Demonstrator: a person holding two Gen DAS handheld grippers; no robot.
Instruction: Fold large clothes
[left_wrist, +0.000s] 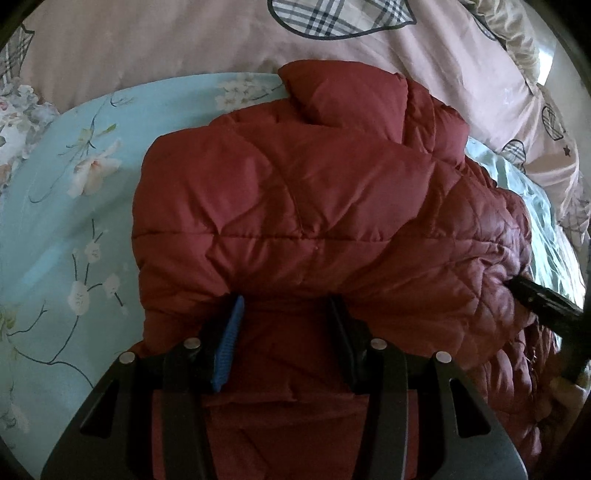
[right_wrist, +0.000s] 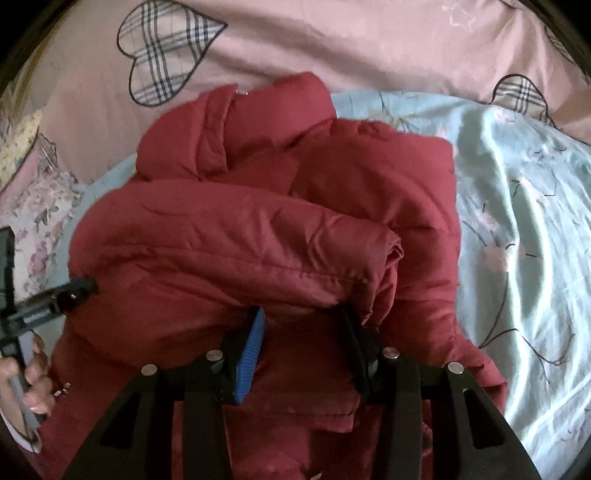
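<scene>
A dark red quilted puffer jacket (left_wrist: 314, 206) lies bunched and partly folded on a light blue floral bed sheet (left_wrist: 74, 192). My left gripper (left_wrist: 286, 306) has its jaws apart, with the fingertips tucked under the jacket's near folded edge and red cloth between them. My right gripper (right_wrist: 303, 314) stands the same way at the jacket (right_wrist: 258, 229), jaws apart under a thick rolled fold. Each gripper shows in the other's view: the right one at the jacket's right side (left_wrist: 535, 295), the left one at its left side (right_wrist: 70, 291).
A pink duvet with plaid hearts (left_wrist: 184, 40) is piled behind the jacket and shows in the right wrist view (right_wrist: 332, 40) too. A floral pillow (right_wrist: 33, 206) sits at the left. Wrinkled blue sheet (right_wrist: 517, 221) lies to the right of the jacket.
</scene>
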